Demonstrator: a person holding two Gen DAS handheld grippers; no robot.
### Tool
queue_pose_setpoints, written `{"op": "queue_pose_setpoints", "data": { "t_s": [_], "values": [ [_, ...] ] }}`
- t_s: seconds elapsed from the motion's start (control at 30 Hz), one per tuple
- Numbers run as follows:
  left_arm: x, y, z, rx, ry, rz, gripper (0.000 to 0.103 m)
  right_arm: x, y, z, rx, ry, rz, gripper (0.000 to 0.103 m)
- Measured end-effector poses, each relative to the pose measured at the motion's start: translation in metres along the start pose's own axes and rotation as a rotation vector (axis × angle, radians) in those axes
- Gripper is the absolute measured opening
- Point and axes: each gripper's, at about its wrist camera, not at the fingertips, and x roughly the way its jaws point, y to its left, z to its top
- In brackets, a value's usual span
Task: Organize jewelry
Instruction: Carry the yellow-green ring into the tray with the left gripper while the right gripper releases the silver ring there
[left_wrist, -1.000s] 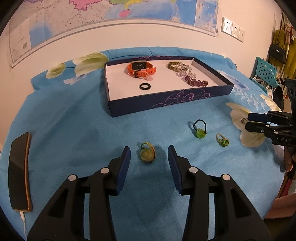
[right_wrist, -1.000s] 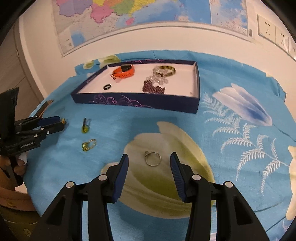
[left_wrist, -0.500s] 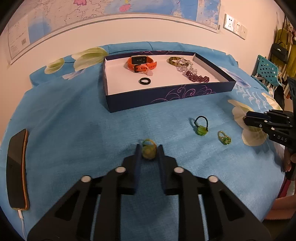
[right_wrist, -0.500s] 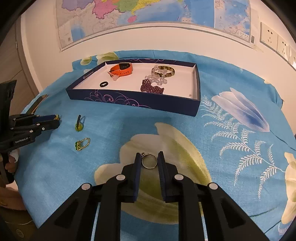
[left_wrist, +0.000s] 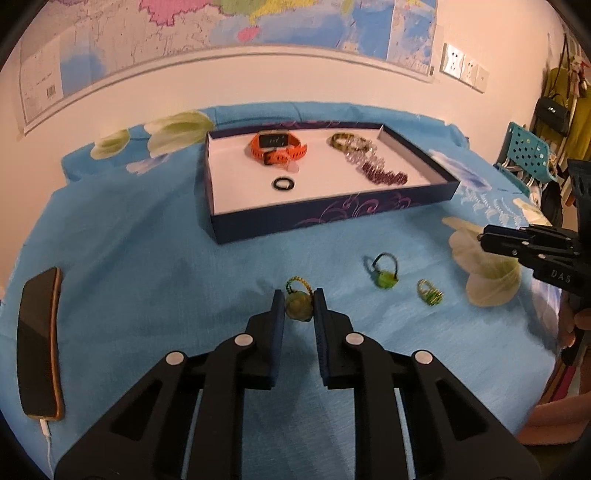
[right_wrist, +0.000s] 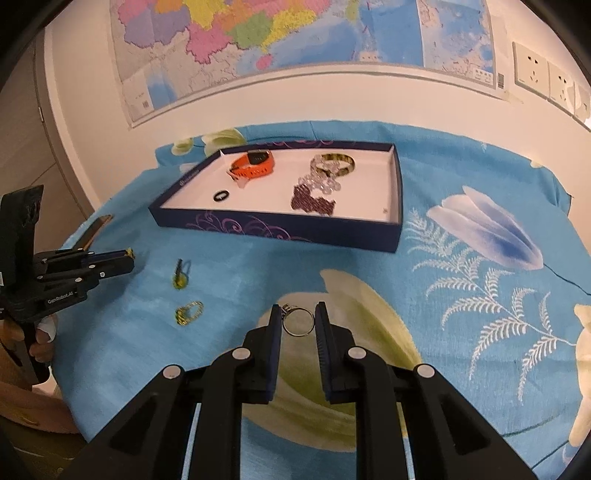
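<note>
1. The left gripper (left_wrist: 298, 304) is clamped on a green stone ring (left_wrist: 298, 306) lying on the blue cloth, at 6 o'clock from the tray (left_wrist: 332, 218). It looks light and hard; gripping the stone seems safest.
2. The right gripper (right_wrist: 298, 322) has pinched a thin silver ring (right_wrist: 298, 322) across its band. It probably slips easily.

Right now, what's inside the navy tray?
Inside the navy tray: an orange smartwatch, a black ring, a dark green bangle, a clear bead bracelet and a purple bead bracelet. The near wall hides the floor strip just behind it.
</note>
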Motion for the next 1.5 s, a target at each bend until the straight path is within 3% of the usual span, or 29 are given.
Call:
{"op": "queue_pose_setpoints", "data": {
  "t_s": [0.77,1.5],
  "values": [
    [-0.009,-0.011,0.040,0.021,-0.092,-0.043,0.016,0.003,0.011,0.040,-0.055,-0.075,0.049,0.017],
    [0.010,-0.011,0.080,0.024,-0.115,-0.049,0.016,0.020,0.003,0.084,-0.102,-0.101,0.017,0.017]
  ]
}}
